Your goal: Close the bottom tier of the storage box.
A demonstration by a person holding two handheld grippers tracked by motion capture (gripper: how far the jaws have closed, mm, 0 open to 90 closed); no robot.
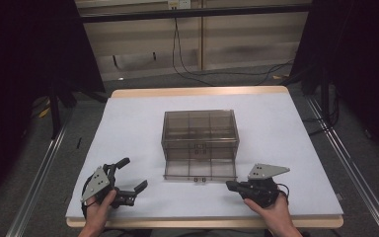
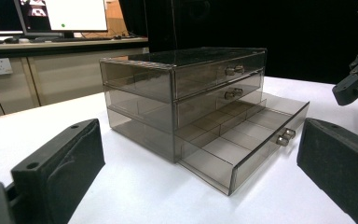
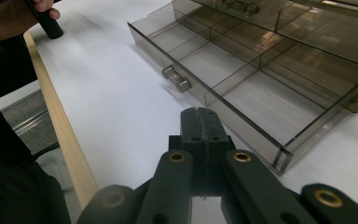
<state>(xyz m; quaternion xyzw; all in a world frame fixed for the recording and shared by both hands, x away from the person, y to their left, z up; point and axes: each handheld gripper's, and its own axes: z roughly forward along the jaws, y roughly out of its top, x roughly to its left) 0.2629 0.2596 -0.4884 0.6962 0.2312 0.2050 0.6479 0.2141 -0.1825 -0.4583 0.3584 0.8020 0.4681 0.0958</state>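
Observation:
A smoky clear plastic drawer cabinet (image 1: pixel 200 132) with three drawers stands in the middle of the white table. Its bottom drawer (image 1: pixel 200 170) is pulled out toward me, showing bare compartments (image 3: pixel 265 100) and a pair of small knobs (image 3: pixel 176 78) on the front. The two upper drawers (image 2: pixel 216 84) are pushed in. My left gripper (image 1: pixel 132 176) rests near the front left of the table, jaws wide apart with nothing between them. My right gripper (image 1: pixel 229 185) lies just in front of the drawer's right corner, its jaws pressed together on nothing (image 3: pixel 199 122).
The white mat (image 1: pixel 128 128) covers a wooden table whose front edge (image 1: pixel 202 223) is close to both hands. Cables (image 1: pixel 187 69) run on the floor behind. A desk with monitors (image 2: pixel 51 18) is beyond the table in the left gripper view.

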